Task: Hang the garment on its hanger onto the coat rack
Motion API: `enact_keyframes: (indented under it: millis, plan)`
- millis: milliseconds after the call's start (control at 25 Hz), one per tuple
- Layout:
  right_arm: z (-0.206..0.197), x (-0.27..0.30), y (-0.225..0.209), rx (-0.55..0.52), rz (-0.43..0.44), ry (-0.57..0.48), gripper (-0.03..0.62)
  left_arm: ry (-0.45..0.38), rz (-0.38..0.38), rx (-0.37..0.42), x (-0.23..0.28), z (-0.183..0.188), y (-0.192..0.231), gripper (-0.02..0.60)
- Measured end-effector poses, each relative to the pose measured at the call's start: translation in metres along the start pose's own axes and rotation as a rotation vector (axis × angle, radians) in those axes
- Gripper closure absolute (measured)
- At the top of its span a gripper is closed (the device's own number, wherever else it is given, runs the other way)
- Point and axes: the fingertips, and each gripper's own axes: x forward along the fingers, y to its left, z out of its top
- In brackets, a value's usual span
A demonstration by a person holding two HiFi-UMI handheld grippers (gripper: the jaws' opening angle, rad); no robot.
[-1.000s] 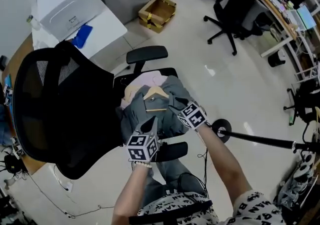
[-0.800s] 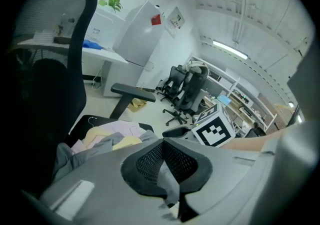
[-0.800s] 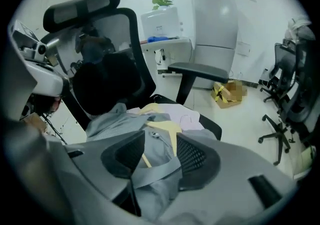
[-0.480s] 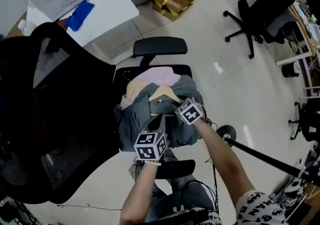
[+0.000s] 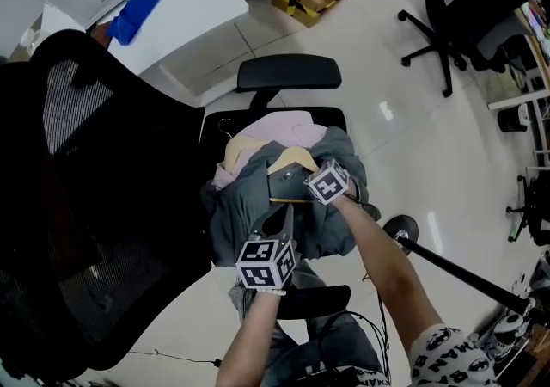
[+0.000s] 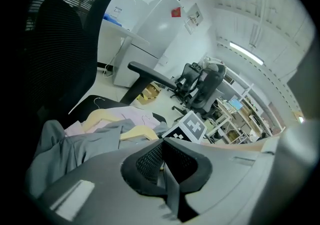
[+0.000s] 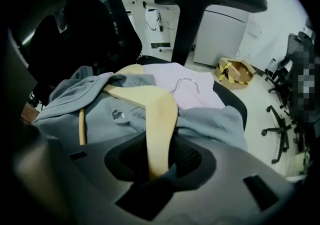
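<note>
Because the wooden hanger already stands between the jaws of the right claw, the coming move depends on how this hanger lies to the claw. One shoulder arm of the hanger runs straight away from the claw, along the direction in which the claw looks, and then it bends at the top toward the left. A metal hook, which I judge to be its own, lies just beyond the bend.

The jaws are closing around this arm, but a little dark pad shows on each side of the wood, so I think they do not press it yet. The grey garment sits on the hanger and lies in the middle of the chair seat, on top of a pink garment.

The left claw hovers near the seat edge closest to the person. Its jaws look brought together, with nothing in them.

A black pole stands on the floor beyond the seat, on the right claw's side. It is probably the coat rack, so the right claw is the nearer one to carry the hanger there.
</note>
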Motion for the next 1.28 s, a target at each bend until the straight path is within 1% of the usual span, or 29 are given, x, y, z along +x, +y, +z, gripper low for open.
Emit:
enact_keyframes:
  millis: [40, 120, 200, 280, 360, 440, 520, 600, 760, 920, 1040, 1160, 1280]
  plan:
    - [0.001, -0.004, 0.001, -0.007, -0.01, -0.008, 0.439, 0.003, 0.0, 0.003, -0.001, 0.0, 0.001, 0.594]
    - [0.005, -0.019, 0.003, -0.03, -0.046, -0.048, 0.442, 0.009, -0.001, 0.009, -0.005, 0.001, 0.002, 0.594]
    - [0.01, -0.044, 0.008, -0.065, -0.112, -0.122, 0.445, 0.015, 0.0, 0.011, -0.011, 0.003, 0.002, 0.594]
    - [0.019, -0.078, 0.014, -0.129, -0.222, -0.216, 0.448, 0.018, -0.001, 0.018, -0.019, 0.007, 0.0, 0.594]
    - [0.031, -0.117, 0.018, -0.204, -0.362, -0.312, 0.451, 0.018, -0.007, 0.031, -0.03, 0.013, -0.005, 0.594]
    - [0.043, -0.157, 0.022, -0.252, -0.49, -0.392, 0.453, 0.018, -0.02, 0.05, -0.042, 0.02, -0.011, 0.594]
    - [0.054, -0.193, 0.029, -0.261, -0.577, -0.462, 0.453, 0.021, -0.037, 0.07, -0.055, 0.025, -0.019, 0.594]
    - [0.061, -0.226, 0.036, -0.252, -0.64, -0.513, 0.453, 0.024, -0.059, 0.091, -0.07, 0.028, -0.029, 0.594]
    - [0.063, -0.29, 0.05, -0.221, -0.75, -0.569, 0.453, 0.008, -0.115, 0.147, -0.107, 0.037, -0.055, 0.594]
    - [0.059, -0.361, 0.058, -0.184, -0.867, -0.586, 0.454, -0.015, -0.18, 0.237, -0.142, 0.054, -0.089, 0.594]
    - [0.051, -0.414, 0.062, -0.146, -0.953, -0.598, 0.454, -0.03, -0.233, 0.31, -0.164, 0.067, -0.119, 0.594]
    - [0.042, -0.463, 0.069, -0.112, -1.02, -0.604, 0.456, -0.042, -0.286, 0.368, -0.188, 0.078, -0.152, 0.594]
    - [0.031, -0.514, 0.07, -0.074, -1.1, -0.596, 0.456, -0.045, -0.365, 0.421, -0.207, 0.087, -0.192, 0.594]
